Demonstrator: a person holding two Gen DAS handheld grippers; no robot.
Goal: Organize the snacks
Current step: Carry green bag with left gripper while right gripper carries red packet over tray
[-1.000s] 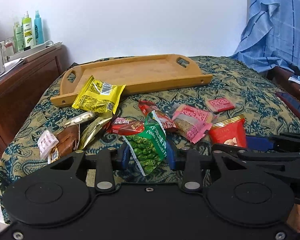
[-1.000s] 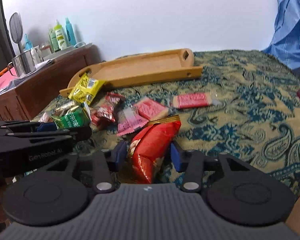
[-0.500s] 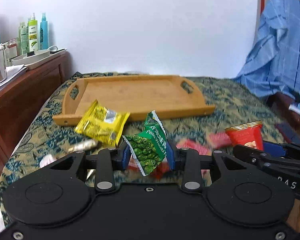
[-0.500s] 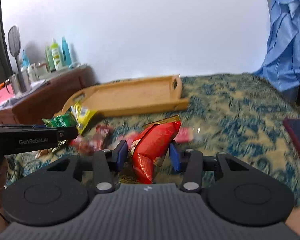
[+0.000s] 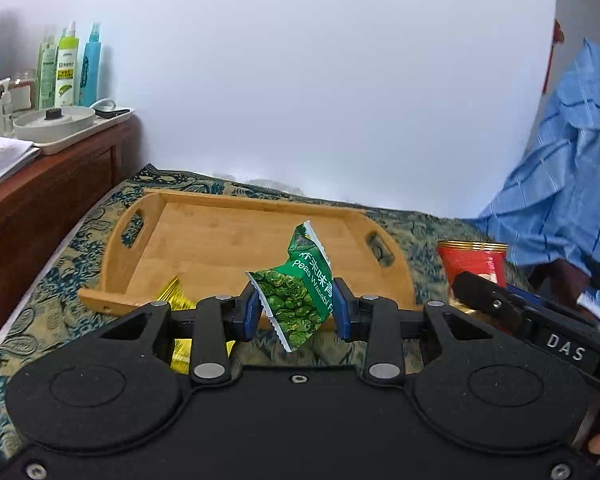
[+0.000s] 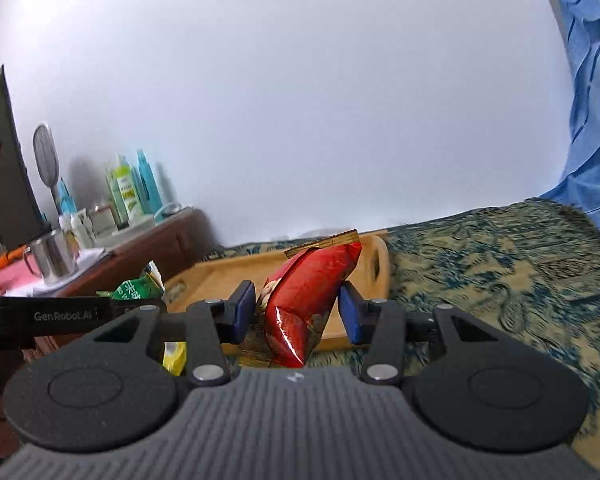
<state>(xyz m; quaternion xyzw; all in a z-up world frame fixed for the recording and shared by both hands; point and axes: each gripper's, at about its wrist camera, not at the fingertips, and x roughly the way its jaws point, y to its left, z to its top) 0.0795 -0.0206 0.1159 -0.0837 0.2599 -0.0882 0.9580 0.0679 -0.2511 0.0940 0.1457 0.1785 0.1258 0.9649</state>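
Note:
My left gripper (image 5: pixel 296 312) is shut on a green wasabi-pea packet (image 5: pixel 300 292) and holds it in the air in front of the near edge of the wooden tray (image 5: pixel 204 240). My right gripper (image 6: pixel 296 312) is shut on a red snack bag (image 6: pixel 308 296), also lifted, near the tray's right end (image 6: pixel 376 264). The red bag (image 5: pixel 474 260) shows at the right of the left wrist view, the green packet (image 6: pixel 138 286) at the left of the right wrist view. A yellow packet (image 5: pixel 176 300) lies below the left gripper.
The tray lies on a patterned teal and tan bedspread (image 6: pixel 500 264). A wooden dresser (image 5: pixel 44 200) with bottles (image 5: pixel 66 72) and a metal mug (image 6: pixel 54 260) stands at the left. Blue checked cloth (image 5: pixel 560 184) hangs at the right.
Both grippers have risen and moved forward toward the tray with their packets. The snack pile on the bedspread has dropped out of view.

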